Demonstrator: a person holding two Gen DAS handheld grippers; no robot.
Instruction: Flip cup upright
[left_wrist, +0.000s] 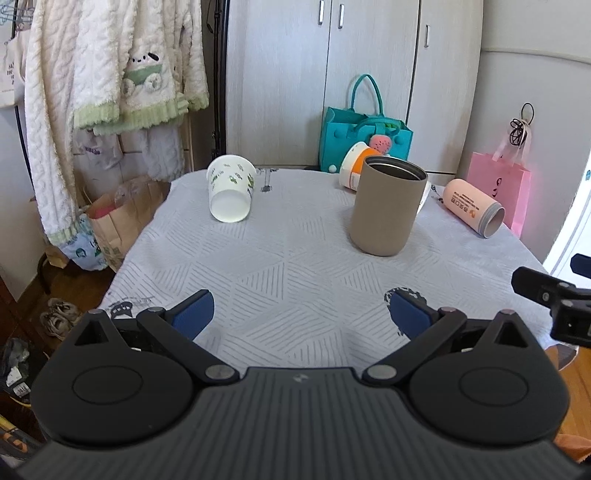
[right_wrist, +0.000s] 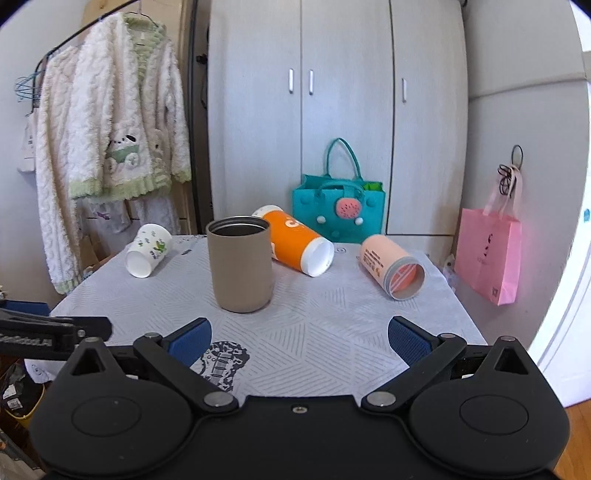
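Observation:
A tan cup (left_wrist: 386, 206) (right_wrist: 240, 264) stands upright, mouth up, on the grey patterned tablecloth (left_wrist: 295, 258) (right_wrist: 332, 314). A white paper cup with green prints (left_wrist: 231, 192) (right_wrist: 147, 249) lies on its side at the far left. An orange cup (left_wrist: 356, 168) (right_wrist: 295, 240) lies on its side behind the tan cup. A peach cup (left_wrist: 474, 206) (right_wrist: 391, 264) lies on its side at the right. My left gripper (left_wrist: 301, 314) is open and empty near the table's front edge. My right gripper (right_wrist: 299, 339) is open and empty, apart from the cups.
A teal felt bag (left_wrist: 364, 136) (right_wrist: 338, 210) stands behind the table against grey cupboards. A pink bag (left_wrist: 498, 184) (right_wrist: 487, 254) hangs at the right. A fluffy white robe (left_wrist: 110, 74) (right_wrist: 110, 147) hangs at the left. Paper bags and shoes (left_wrist: 59, 314) lie on the floor at the left.

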